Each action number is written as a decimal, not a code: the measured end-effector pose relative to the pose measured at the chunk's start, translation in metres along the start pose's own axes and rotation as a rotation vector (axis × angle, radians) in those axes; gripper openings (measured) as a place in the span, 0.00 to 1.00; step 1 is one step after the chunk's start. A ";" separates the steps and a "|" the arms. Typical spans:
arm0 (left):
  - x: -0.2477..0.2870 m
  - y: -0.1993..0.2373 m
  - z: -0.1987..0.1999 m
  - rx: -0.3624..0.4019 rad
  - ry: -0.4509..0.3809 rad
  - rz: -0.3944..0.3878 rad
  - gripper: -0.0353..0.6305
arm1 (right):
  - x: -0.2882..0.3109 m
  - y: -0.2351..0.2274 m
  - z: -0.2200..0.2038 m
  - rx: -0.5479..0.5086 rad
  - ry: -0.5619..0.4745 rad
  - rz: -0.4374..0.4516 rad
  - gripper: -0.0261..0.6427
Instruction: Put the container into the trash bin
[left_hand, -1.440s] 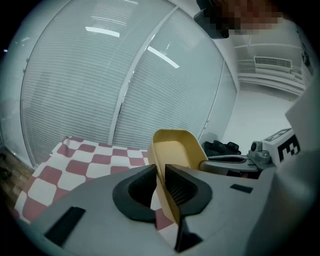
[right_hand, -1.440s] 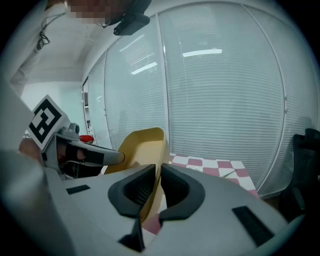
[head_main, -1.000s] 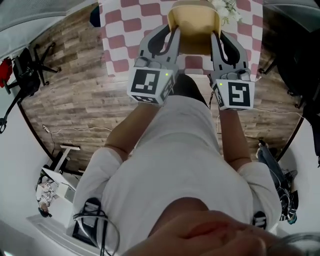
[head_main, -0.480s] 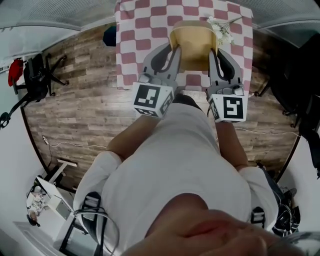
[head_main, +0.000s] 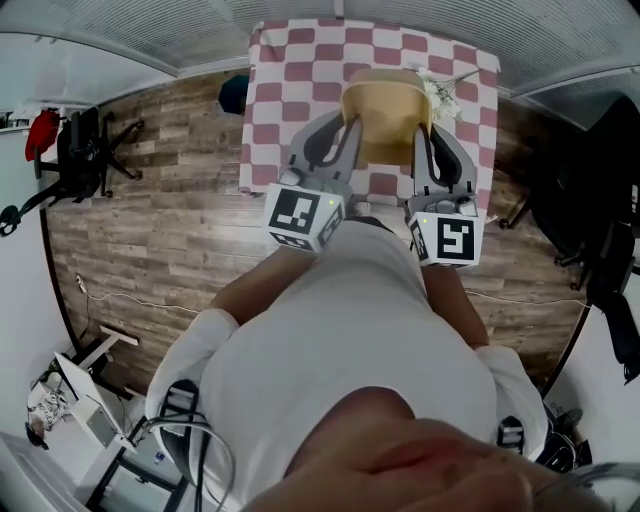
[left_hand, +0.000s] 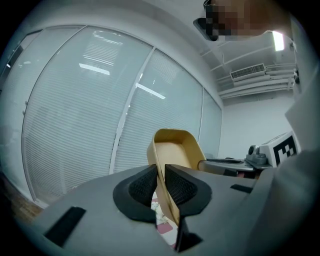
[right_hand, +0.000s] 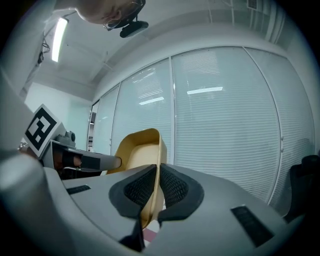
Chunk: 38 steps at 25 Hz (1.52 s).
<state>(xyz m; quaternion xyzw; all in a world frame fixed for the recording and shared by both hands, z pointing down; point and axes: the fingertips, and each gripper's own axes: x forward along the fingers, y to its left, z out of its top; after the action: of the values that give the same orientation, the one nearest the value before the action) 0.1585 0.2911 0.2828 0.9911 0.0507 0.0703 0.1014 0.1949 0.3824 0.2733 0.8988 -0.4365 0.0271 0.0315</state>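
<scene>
**Q:** What does each claw hold?

**A:** The left claw (left_hand: 161, 187) is pinched shut on the left wall of the tan container (head_main: 385, 110). Its dark ribbed pads (left_hand: 142, 185) press on both faces of the thin wall. The right claw (right_hand: 156, 187) pinches the opposite, right wall in the same way, so the container is carried between the two.

**Q:** Where does the container lie in the scene?

**A:** It spans the gap between the claw tips, beyond the person's white shirt (head_main: 340, 330), with its hollow open to the head view. From there it appears over the far half of the surface (head_main: 290, 80), which is covered in a pink-and-white checked cloth. Both gripper views show it against pale window blinds (right_hand: 230, 125), with a patch of checked cloth below the pads.

**Q:** What else is shown?

**A:** A sprig of white flowers (head_main: 443, 92) sits just right of the container. The wooden floor (head_main: 150, 230) surrounds the surface. A black chair (head_main: 90, 150) stands well to the left.
</scene>
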 end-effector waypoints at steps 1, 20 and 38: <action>-0.001 -0.001 0.001 0.001 -0.002 0.003 0.16 | 0.000 0.000 0.001 0.000 -0.001 0.003 0.11; -0.077 0.055 0.006 -0.024 -0.062 0.317 0.16 | 0.037 0.083 0.007 -0.009 -0.038 0.325 0.11; -0.237 0.156 0.017 -0.089 -0.173 0.639 0.16 | 0.071 0.271 0.031 -0.070 -0.077 0.658 0.11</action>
<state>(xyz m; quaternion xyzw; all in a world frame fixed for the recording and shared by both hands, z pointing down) -0.0595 0.1087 0.2686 0.9538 -0.2746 0.0161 0.1212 0.0262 0.1568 0.2565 0.7084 -0.7048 -0.0131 0.0355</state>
